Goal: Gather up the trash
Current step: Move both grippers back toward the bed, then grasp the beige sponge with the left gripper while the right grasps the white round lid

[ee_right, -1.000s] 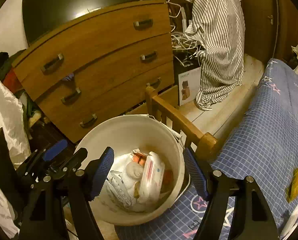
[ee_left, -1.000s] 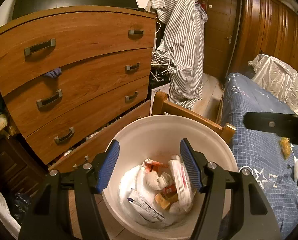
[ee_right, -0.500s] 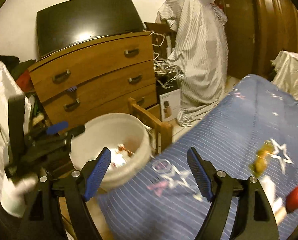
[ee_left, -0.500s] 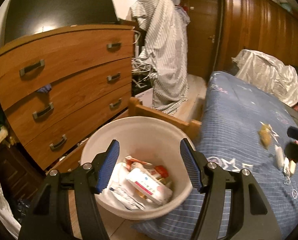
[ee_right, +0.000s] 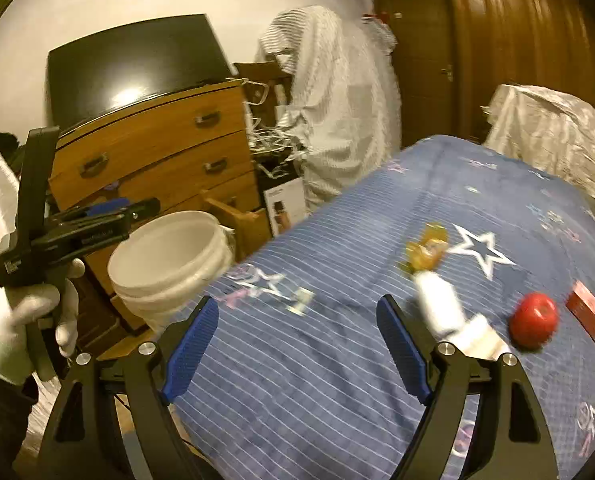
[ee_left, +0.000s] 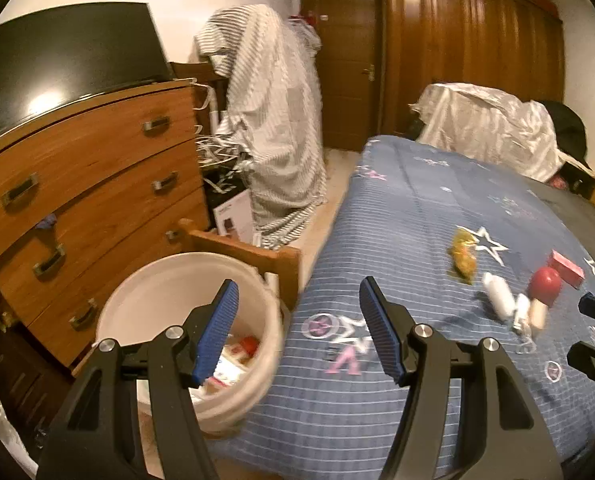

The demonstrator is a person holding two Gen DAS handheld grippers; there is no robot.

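Right wrist view puts the leftover trash ahead and to the right of my right gripper (ee_right: 297,344), whose fingers stand wide with nothing between them: a white tube (ee_right: 441,304) lying on the bed (ee_right: 337,360), long axis running away from me and leaning left, with a yellow wrapper (ee_right: 425,250) just beyond it. My left gripper (ee_left: 297,328), also wide and empty, sits nearer the white bucket (ee_left: 157,280) beside the bed, so I judge the right hand nearer for the pick.

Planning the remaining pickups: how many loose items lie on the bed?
At least 4, clustered together: yellow wrapper, white bottle, red ball, red box. Blur may hide smaller bits.
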